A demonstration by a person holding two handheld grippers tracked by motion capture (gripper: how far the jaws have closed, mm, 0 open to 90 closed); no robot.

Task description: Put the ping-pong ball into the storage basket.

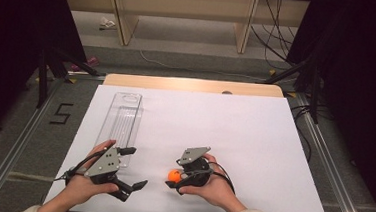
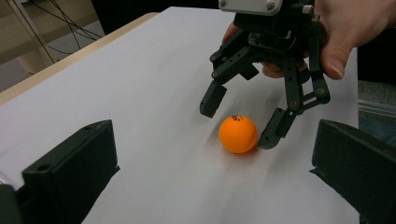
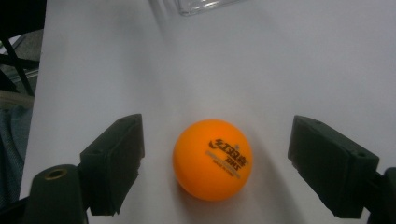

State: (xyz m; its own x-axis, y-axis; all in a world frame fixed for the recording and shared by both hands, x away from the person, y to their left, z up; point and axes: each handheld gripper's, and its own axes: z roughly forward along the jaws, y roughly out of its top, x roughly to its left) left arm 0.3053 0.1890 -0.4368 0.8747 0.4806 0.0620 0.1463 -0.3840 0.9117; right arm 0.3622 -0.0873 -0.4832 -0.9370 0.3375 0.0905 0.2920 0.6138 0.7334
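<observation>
While the orange ball (image 3: pixel 212 159) sits on the white table (image 1: pixel 234 134) near its 6 o'clock edge, right gripper (image 2: pixel 243 120) straddles it, jaws wide, nothing held. Round, so no long axis; logo faces up. Left gripper (image 1: pixel 134 167) idles at its 9 o'clock, jaws wide, empty, farther off.

High view: above me, looking forward and down over the bench (image 1: pixel 253 140).
Gripper views: close, along my jaws.
Shared: the ball (image 1: pixel 174 175) (image 2: pixel 238 134) (image 3: pixel 213 160).
</observation>
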